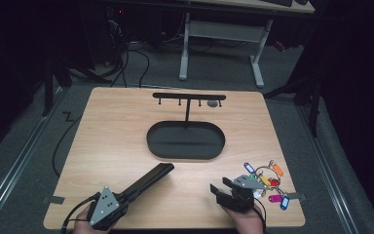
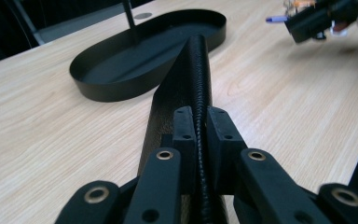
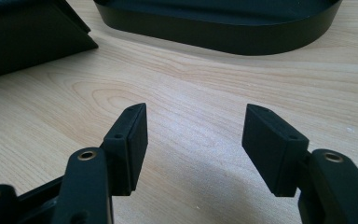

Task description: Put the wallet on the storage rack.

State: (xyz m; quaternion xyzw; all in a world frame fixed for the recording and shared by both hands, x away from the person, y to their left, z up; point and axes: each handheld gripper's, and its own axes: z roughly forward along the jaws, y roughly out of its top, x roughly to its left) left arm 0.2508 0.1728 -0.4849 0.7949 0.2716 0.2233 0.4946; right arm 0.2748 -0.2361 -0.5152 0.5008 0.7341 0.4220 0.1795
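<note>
A light wooden table seen from above, with a person's hands at its near edge. At the near left, the left tool has its jaws clamped tight on the edge of a long, flat black case with a stitched seam; the case points diagonally away towards the middle of the table. In the left gripper view the pads pinch the seam on both sides. At the centre lies an oval black tray, from which a thin post rises to a crossbar with small hooks. At the near right, the right tool hovers over bare wood, its jaws well apart and holding nothing. Just beyond it to the right, a bunch of keys with coloured tags lies on the table.
</note>
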